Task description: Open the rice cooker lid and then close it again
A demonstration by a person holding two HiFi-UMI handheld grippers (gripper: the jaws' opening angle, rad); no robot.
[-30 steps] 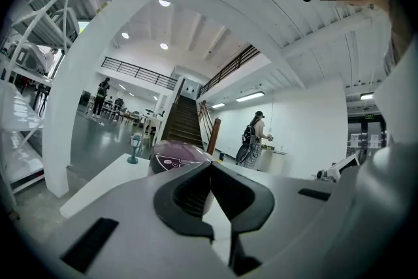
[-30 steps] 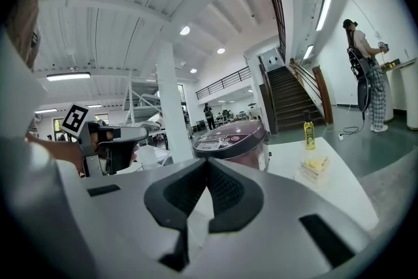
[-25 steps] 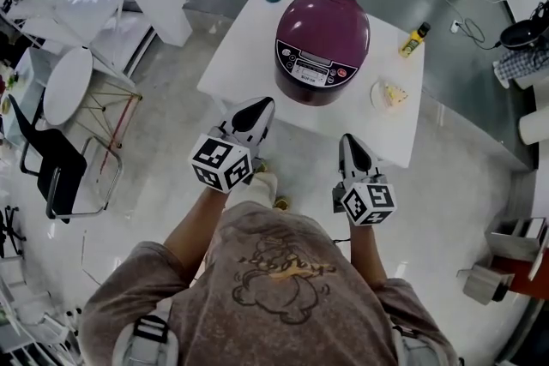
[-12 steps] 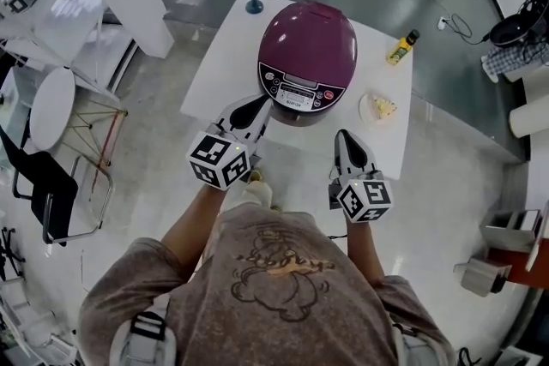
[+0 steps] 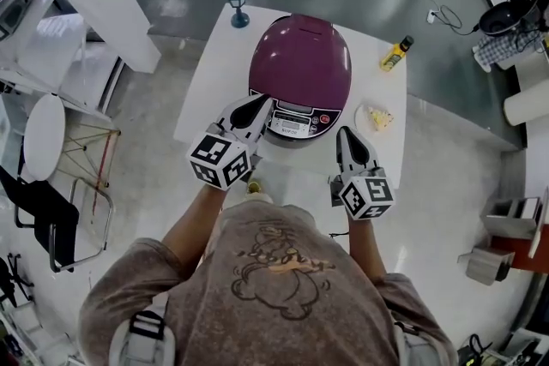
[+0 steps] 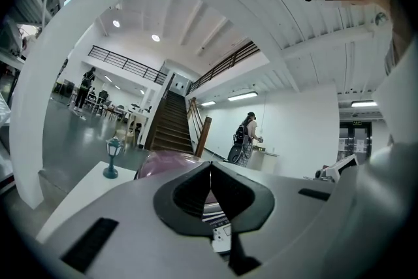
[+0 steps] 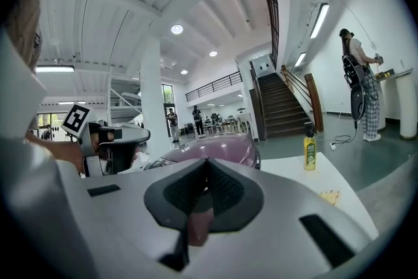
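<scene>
Approaching stage, by my reading: the lid (image 5: 302,51) is down and not yet opened. Rice cooker (image 5: 296,90) stands mid-tabletop (image 5: 214,69), control panel (image 5: 293,120) facing the person. Left claw (image 5: 255,109) sits at the cooker's 7 o'clock, tip beside the panel; contact cannot be confirmed. Right claw (image 5: 350,141) sits at 5 o'clock, apart from the cooker. Both claws have jaws pressed together, nothing held. Next move calls for finding the lid release, probably above the panel, and pressing it with a closed tip. Yellow bottle (image 5: 395,54), at 2 o'clock, stands well apart.
</scene>
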